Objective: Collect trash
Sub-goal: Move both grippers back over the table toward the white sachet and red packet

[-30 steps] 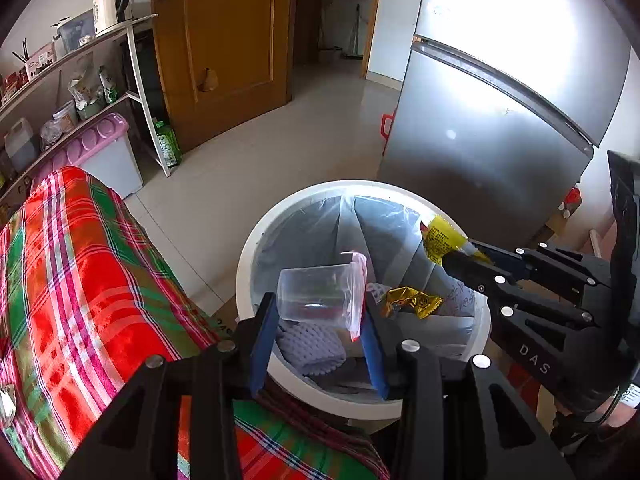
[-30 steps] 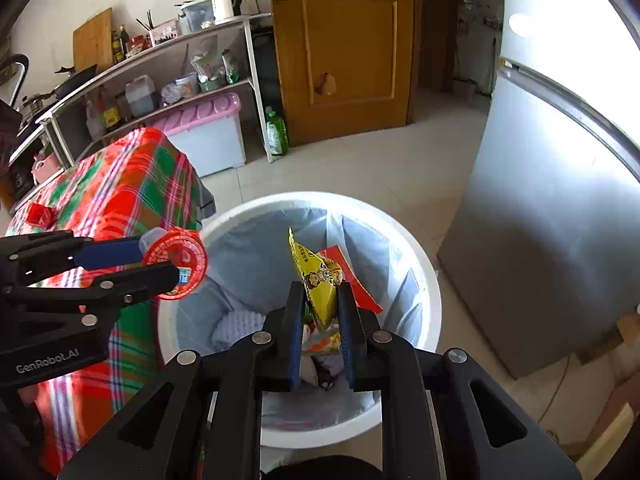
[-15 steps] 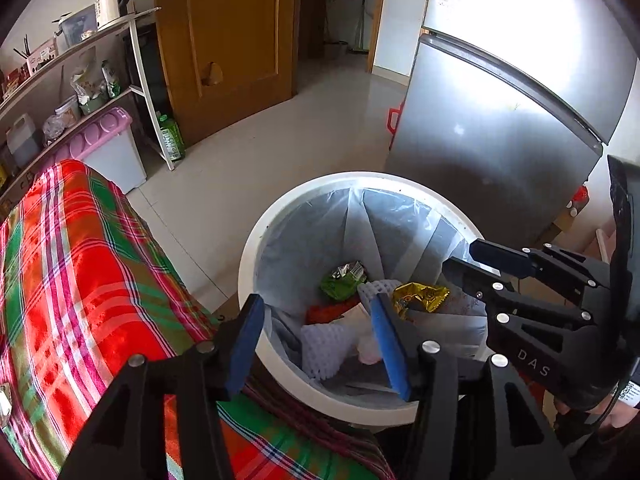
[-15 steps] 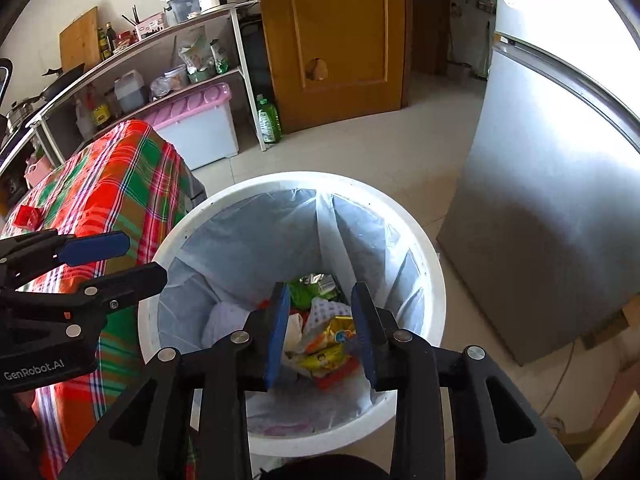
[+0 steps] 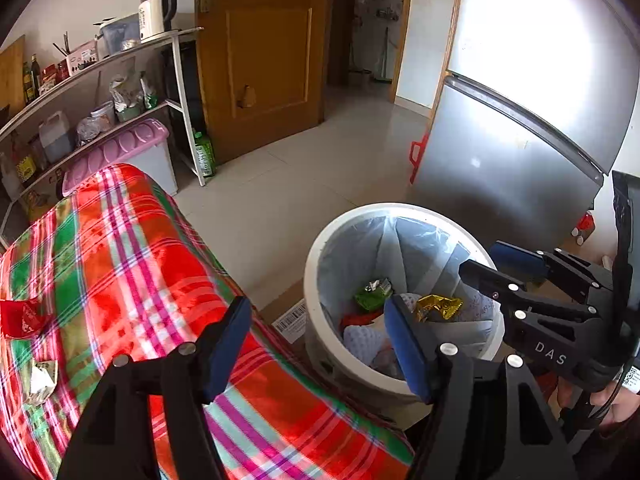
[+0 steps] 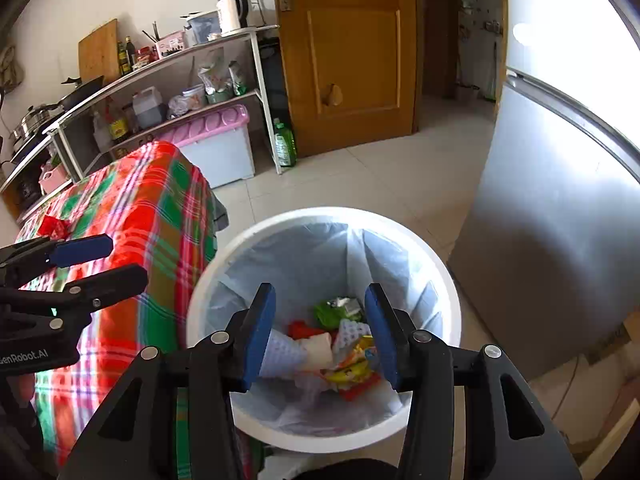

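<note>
A white round bin (image 5: 316, 248) (image 6: 448, 272) with a pale blue liner stands on the floor beside the plaid-covered table (image 5: 132, 264). In it lie a green wrapper (image 6: 336, 312), a yellow snack wrapper (image 6: 352, 372), a gold wrapper (image 5: 438, 306) and white foam netting (image 6: 280, 352). My right gripper (image 6: 320, 292) (image 5: 480, 258) hangs over the bin, its jaws opening with nothing between them. My left gripper (image 5: 316, 304) (image 6: 126, 258) is over the table corner and the bin's near rim, jaws also opening and empty. A red wrapper (image 5: 22, 318) and a crumpled scrap (image 5: 40, 380) lie on the cloth.
A steel fridge (image 5: 500, 160) stands close behind the bin on the right. Further back are a wooden door (image 5: 260, 60), a loaded shelf rack (image 5: 100, 80), a pink-lidded box (image 5: 120, 148) and a green bottle (image 5: 204, 154). Tiled floor lies between them.
The clear cup left my left gripper and the yellow wrapper left my right one; both now lie in the bin. Both jaws spread wide. The left gripper swung left toward the table.
</note>
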Demonstrator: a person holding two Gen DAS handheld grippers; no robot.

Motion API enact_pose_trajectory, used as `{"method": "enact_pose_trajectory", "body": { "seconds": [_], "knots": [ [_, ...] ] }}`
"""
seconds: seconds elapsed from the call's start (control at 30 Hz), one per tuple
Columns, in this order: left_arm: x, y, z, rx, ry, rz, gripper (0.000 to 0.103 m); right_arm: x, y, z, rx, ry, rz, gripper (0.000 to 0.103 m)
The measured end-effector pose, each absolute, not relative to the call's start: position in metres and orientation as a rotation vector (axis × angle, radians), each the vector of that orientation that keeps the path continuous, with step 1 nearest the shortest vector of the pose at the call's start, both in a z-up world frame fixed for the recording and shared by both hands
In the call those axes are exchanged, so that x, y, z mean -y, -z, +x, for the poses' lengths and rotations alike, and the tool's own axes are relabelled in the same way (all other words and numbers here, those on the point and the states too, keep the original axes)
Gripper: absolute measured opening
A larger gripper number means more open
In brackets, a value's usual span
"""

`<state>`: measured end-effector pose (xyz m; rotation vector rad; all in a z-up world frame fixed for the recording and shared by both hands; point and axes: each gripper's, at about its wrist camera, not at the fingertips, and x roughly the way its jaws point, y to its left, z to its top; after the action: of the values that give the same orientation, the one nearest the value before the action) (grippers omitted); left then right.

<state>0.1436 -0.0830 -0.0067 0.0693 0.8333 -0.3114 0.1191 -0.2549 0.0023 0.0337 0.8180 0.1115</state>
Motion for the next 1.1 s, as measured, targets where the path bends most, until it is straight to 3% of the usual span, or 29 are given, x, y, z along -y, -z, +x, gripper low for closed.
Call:
{"method": "enact_pose_trajectory", "body": {
  "seconds": [0.7,1.1],
  "knots": [
    [-0.113,0.015,0.107,-0.816,-0.114,-0.051,0.08,0.115,-0.038,0.128,-0.762,-0.407,-0.02,0.05],
    [-0.153,0.045,0.124,-0.881,-0.189,-0.045,0.085,0.044,-0.037,0.147,-0.775,-0.492,-0.094,0.05]
  ]
}}
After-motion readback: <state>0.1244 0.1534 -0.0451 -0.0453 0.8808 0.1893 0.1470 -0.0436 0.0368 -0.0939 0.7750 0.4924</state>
